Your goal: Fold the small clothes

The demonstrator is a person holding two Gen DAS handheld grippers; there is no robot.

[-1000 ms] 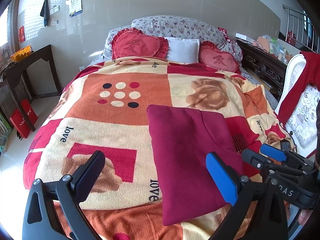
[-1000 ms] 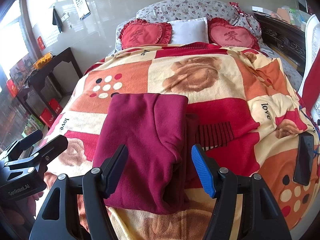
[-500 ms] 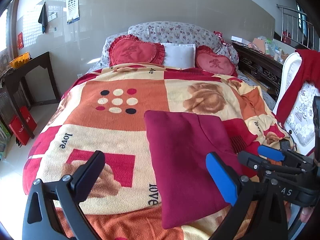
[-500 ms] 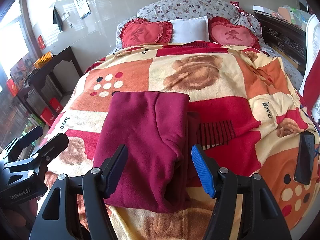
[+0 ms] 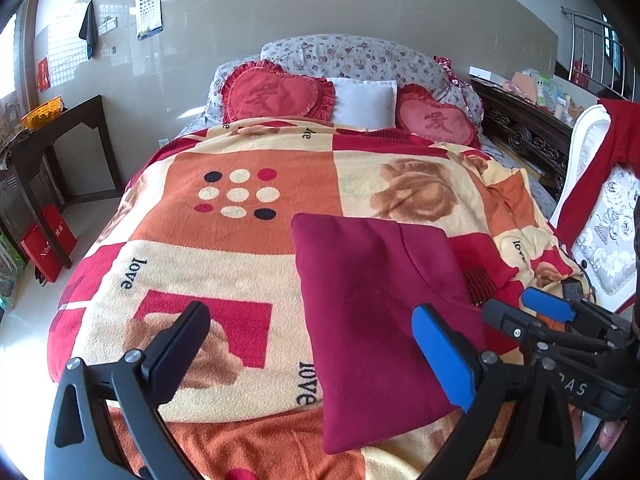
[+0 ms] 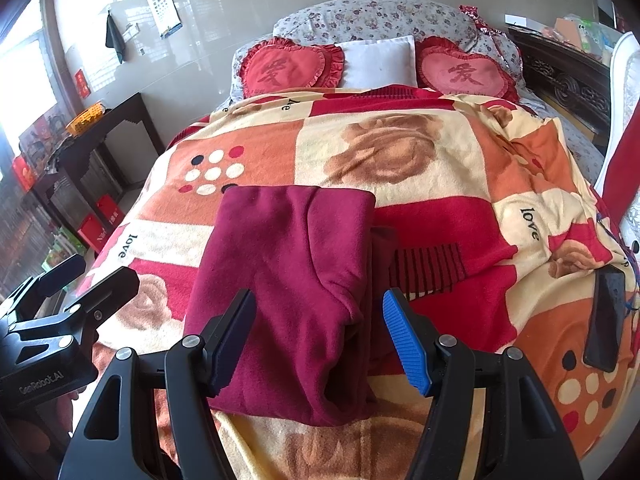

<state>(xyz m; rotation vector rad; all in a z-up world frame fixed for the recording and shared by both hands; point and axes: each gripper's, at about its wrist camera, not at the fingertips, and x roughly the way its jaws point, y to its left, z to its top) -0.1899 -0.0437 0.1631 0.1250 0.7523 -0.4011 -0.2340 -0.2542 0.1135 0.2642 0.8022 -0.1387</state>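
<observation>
While both devices hover above the foot of the bed, the maroon garment (image 5: 376, 320) lies folded into a rough rectangle on the patterned blanket (image 5: 240, 248), occupying the lower centre of both views. The left gripper (image 5: 312, 356) has its jaws spread wide, holding nothing; its black finger sits over bare blanket at lower left and its blue finger over the garment's right portion. The right gripper (image 6: 320, 336) is likewise spread wide and empty, framing the garment's near edge at lower centre, clear of the cloth. In the right wrist view a folded flap overlaps the garment's right half. A dark phone (image 6: 606, 316) rests on the blanket at the right edge. Two heart-shaped cushions (image 6: 294, 66) stand at upper centre.
</observation>
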